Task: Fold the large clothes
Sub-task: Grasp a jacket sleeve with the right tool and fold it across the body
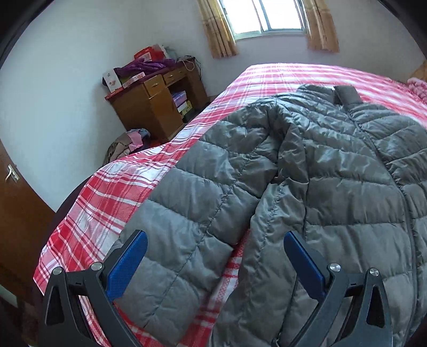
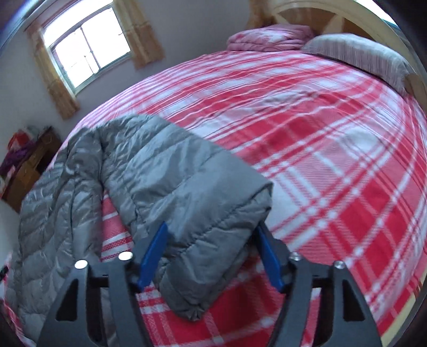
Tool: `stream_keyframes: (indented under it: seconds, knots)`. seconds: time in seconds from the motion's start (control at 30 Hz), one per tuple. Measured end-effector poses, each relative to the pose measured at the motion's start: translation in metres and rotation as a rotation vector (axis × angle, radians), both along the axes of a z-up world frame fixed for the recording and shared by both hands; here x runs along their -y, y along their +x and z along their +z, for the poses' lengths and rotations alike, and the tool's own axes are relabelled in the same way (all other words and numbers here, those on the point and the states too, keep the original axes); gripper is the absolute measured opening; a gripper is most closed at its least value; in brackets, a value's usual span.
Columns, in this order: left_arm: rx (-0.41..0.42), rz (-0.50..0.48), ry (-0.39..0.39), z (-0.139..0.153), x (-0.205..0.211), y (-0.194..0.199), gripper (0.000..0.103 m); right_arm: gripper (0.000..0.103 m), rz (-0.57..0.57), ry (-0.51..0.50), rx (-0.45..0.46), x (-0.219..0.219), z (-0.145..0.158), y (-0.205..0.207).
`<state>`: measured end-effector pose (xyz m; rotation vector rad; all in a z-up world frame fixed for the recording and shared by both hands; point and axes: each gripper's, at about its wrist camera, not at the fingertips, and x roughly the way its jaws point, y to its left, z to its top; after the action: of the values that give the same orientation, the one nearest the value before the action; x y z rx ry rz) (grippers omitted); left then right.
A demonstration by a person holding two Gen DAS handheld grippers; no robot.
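A grey quilted puffer jacket (image 1: 333,165) lies spread, front up, on the red and white plaid bed (image 1: 106,192). My left gripper (image 1: 214,240) is open, its blue pads on either side of the jacket's left sleeve (image 1: 192,202) near the cuff end. In the right wrist view the jacket (image 2: 53,202) lies at the left and its other sleeve (image 2: 192,192) runs toward me. My right gripper (image 2: 212,235) is open, its blue pads straddling that sleeve above the cuff (image 2: 192,312), not closed on it.
A wooden desk (image 1: 154,104) piled with boxes and clothes stands by the wall left of the bed, with a clothes heap (image 1: 128,144) on the floor. A window (image 1: 264,16) is behind. A pillow (image 2: 368,56) and a pink blanket (image 2: 269,37) lie at the bed's head.
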<state>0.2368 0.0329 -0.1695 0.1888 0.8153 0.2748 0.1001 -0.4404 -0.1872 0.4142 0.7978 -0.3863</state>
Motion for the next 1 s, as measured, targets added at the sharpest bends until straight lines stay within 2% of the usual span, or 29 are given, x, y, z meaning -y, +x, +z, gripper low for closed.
stream_keyframes:
  seconds: [0.03, 0.1, 0.2, 0.37, 0.57, 0.7, 0.87, 1.0]
  knots:
    - [-0.008, 0.001, 0.008, -0.002, 0.000, 0.003, 0.102, 0.038, 0.002, -0.009, -0.002, 0.000, -0.002, 0.003]
    - [-0.014, 0.005, 0.015, -0.003, -0.003, 0.008, 0.102, 0.024, -0.001, -0.001, 0.008, 0.006, -0.001, 0.005]
    - [-0.013, 0.030, 0.042, -0.003, -0.016, 0.016, 0.102, 0.017, -0.055, -0.058, 0.011, 0.025, 0.006, 0.001]
    - [-0.025, 0.067, 0.064, -0.005, -0.038, 0.026, 0.102, 0.015, -0.135, -0.124, 0.010, 0.063, 0.019, -0.004]
    - [-0.013, 0.059, 0.059, 0.002, -0.051, 0.030, 0.102, 0.014, -0.177, -0.221, 0.044, 0.079, 0.051, 0.005]
    - [-0.005, 0.033, 0.048, 0.013, -0.048, 0.037, 0.102, 0.014, -0.113, -0.303, 0.087, 0.054, 0.076, 0.030]
    - [0.040, -0.002, 0.043, 0.036, -0.037, 0.048, 0.102, 0.014, 0.035, -0.430, 0.187, -0.014, 0.130, 0.073]
    - [0.049, -0.020, 0.038, 0.040, -0.026, 0.064, 0.102, 0.014, 0.160, -0.489, 0.233, -0.066, 0.149, 0.106]
